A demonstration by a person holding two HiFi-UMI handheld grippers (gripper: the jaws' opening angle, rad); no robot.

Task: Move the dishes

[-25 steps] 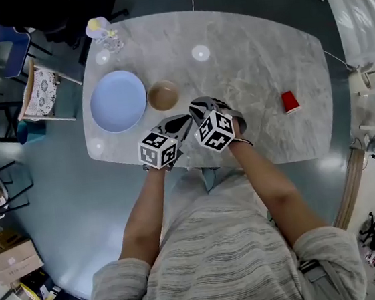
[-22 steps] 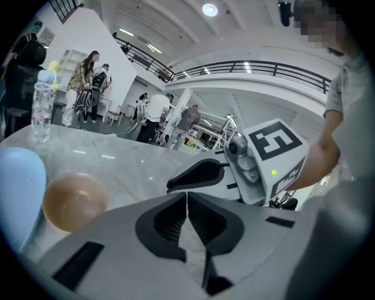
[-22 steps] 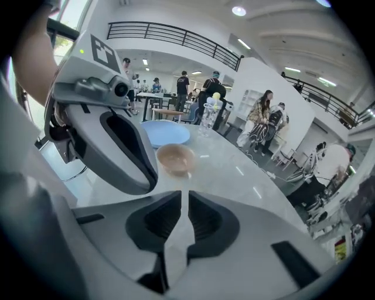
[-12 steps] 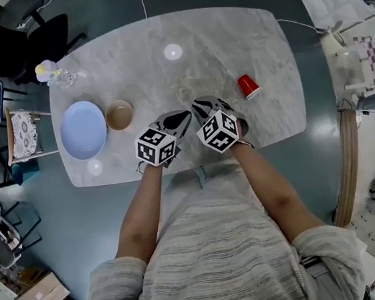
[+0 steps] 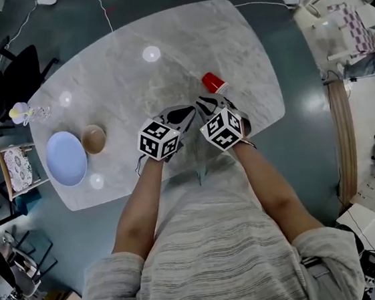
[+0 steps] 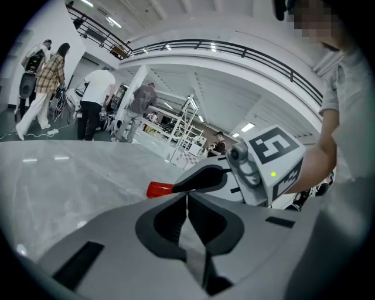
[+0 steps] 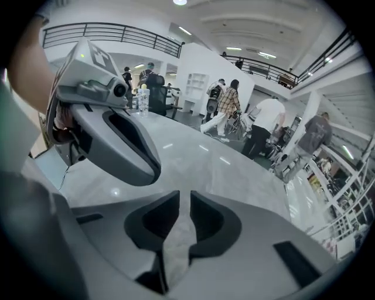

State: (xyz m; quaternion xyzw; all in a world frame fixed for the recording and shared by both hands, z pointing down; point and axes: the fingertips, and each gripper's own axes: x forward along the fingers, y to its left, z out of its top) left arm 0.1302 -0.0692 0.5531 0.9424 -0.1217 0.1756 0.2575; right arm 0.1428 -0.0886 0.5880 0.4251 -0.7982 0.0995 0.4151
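Note:
A light blue plate (image 5: 66, 158) and a brown bowl (image 5: 93, 138) sit side by side at the left end of the marble table (image 5: 133, 85). Both grippers hover close together over the table's near edge, well to the right of the dishes. My left gripper (image 5: 187, 114) is shut and holds nothing, as the left gripper view (image 6: 187, 194) confirms. My right gripper (image 5: 203, 101) is also shut and empty (image 7: 185, 196). A red cup (image 5: 213, 82) lies just beyond the right gripper, and it shows in the left gripper view (image 6: 159, 188).
A clear bottle (image 5: 25, 112) stands at the table's far left corner and also shows in the right gripper view (image 7: 142, 96). A chair (image 5: 16, 165) stands off the left end. Several people stand beyond the table (image 7: 266, 126).
The head view has swung, so the table looks turned. Both grippers, still shut and side by side, are now farther from the plate and bowl and close to the red cup.

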